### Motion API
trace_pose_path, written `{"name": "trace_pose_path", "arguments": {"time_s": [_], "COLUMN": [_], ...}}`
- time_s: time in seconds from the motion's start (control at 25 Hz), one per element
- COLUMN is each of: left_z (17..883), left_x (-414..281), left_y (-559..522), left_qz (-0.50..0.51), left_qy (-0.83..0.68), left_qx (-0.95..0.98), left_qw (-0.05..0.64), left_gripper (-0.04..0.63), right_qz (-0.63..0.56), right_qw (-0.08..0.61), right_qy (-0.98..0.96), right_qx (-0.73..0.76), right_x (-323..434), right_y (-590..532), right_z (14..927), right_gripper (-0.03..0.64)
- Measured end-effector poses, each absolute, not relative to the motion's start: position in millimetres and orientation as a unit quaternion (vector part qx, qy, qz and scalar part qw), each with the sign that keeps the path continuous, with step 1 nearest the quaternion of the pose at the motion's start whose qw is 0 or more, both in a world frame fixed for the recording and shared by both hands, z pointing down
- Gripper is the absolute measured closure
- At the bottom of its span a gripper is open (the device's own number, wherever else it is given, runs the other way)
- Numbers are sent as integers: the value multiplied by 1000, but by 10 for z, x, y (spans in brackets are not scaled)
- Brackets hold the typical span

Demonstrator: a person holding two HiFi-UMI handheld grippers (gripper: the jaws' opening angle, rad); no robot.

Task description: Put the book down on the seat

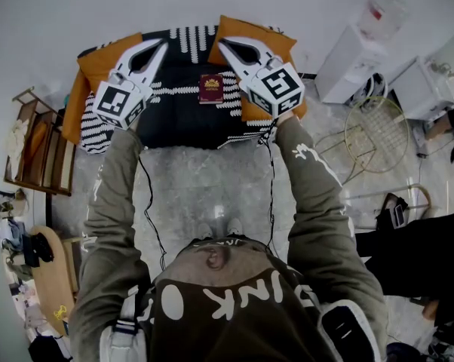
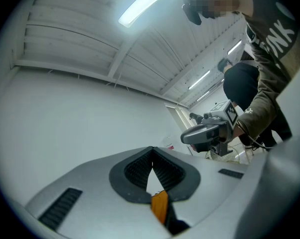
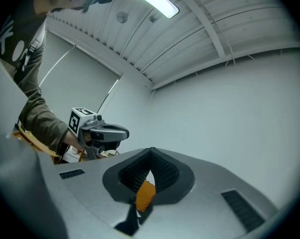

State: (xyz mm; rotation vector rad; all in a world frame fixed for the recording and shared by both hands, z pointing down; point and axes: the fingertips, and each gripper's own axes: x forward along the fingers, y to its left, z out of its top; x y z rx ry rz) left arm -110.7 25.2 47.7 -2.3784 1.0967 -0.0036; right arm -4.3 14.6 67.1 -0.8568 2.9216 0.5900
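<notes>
Book [image 1: 211,89], seemingly small, stiff and light, lies flat mid-seat [image 1: 174,119] between orange cushions [image 1: 99,57], best pinched at a cover edge, while left gripper [image 1: 163,44] and right gripper [image 1: 222,45] hover closed, empty.

book [image 1: 211,89]: small, closed, maroon cover with a gold emblem, lying flat and face-up on the seat [image 1: 183,121]. It's sitting near the seat's back edge, slightly right of mid-width. The seat is showing a dark surface with black-and-white patterned fabric.
</notes>
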Motion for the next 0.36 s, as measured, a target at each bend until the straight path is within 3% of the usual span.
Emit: {"name": "trace_pose_path", "arguments": {"time_s": [0.36], "left_z": [500], "left_x": [-1059], "left_y": [231], "left_qz": [-4], "left_qy": [403], "left_qx": [-877], "left_qw": [261], "left_gripper": [591], "right_qz": [190], "right_qw": [19], "right_qy": [941], "right_qx": [-279], "right_x": [18], "right_y": [104], "right_z": [685], "right_gripper": [607]}}
